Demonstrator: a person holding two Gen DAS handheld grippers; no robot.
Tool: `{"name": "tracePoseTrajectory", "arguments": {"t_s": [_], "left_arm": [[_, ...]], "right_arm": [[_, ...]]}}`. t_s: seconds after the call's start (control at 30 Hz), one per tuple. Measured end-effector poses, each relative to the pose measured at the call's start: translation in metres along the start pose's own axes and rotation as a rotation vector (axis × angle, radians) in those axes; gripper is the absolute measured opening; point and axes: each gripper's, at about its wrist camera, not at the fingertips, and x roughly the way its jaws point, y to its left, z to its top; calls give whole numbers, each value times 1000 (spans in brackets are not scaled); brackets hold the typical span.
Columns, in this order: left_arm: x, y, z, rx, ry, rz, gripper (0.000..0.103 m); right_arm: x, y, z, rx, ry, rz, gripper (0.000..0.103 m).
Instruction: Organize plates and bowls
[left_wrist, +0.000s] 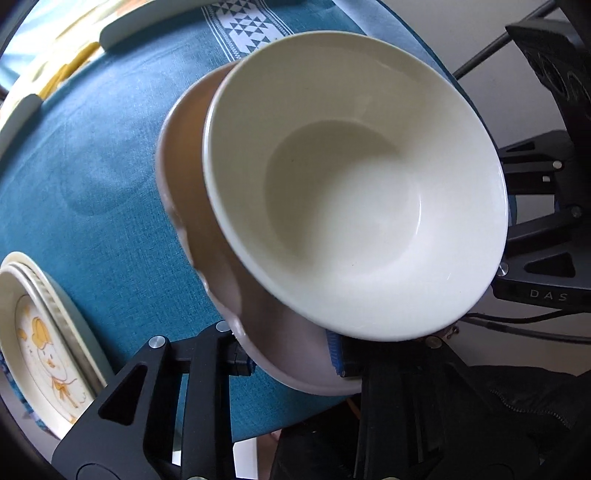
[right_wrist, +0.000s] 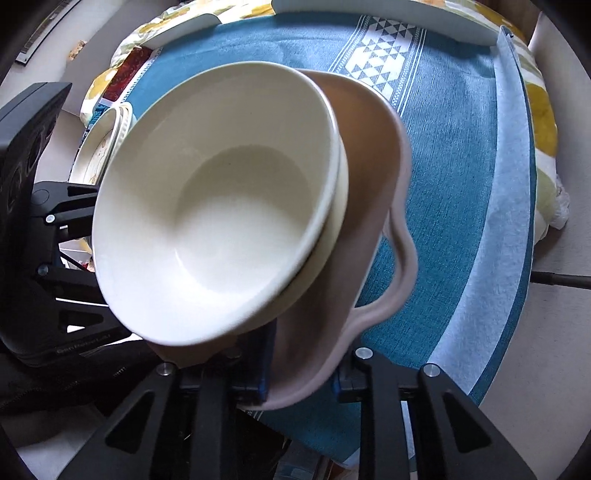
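A cream bowl (left_wrist: 351, 184) sits nested inside a larger pink bowl with a wavy rim (left_wrist: 192, 229), and the pair is over a teal tablecloth (left_wrist: 92, 155), near its near edge.

In the left wrist view the left gripper (left_wrist: 291, 354) is clamped on the near rim of the pink bowl: one blue-padded finger lies outside the rim at the left, the other sits inside it, under the cream bowl's edge. The right gripper shows at the right edge of this view as a black frame beside the bowls.

In the right wrist view the right gripper (right_wrist: 301, 376) grips the pink bowl (right_wrist: 369, 229) the same way, its pads closed on the rim with the wall between them, the cream bowl (right_wrist: 221, 206) just beyond its left finger. The left gripper's black body stands at the left of that view.

A stack of plates (left_wrist: 44, 339), the top one bearing a yellow cartoon figure, lies at the near left of the cloth, well apart from the bowls. A white geometric pattern band (right_wrist: 384, 62) runs across the cloth's far side. A pale blue strip (right_wrist: 491, 258) edges the cloth on the right.
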Motion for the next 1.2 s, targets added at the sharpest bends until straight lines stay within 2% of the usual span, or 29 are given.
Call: {"name": "tracePoseTrajectory", "arguments": {"t_s": [0.13,0.33,0.63,0.83,0.93,1.2], "left_arm": [[-4,-8,-8,23,-21,39,25],[-18,-13,-17,-1,-62,75,25],[-84,8,-41,-2,-129,123,25],[-129,45,-64,-1,-152,144,25],[-141,78,-74,9,-150,149,25],[-140,156,-111,15,-99,176,25]], "right_arm": [[-5,-3,-6,-6,-21,-7,22],[-15,3,-4,-44,-44,-20,22],[-55,37,15,-113,-80,-18,22],[-72,91,34,-156,-107,-51,22],[-70,121,44,-160,-115,-57,22],[-28,198,74,-145,-108,-30,22]]}}
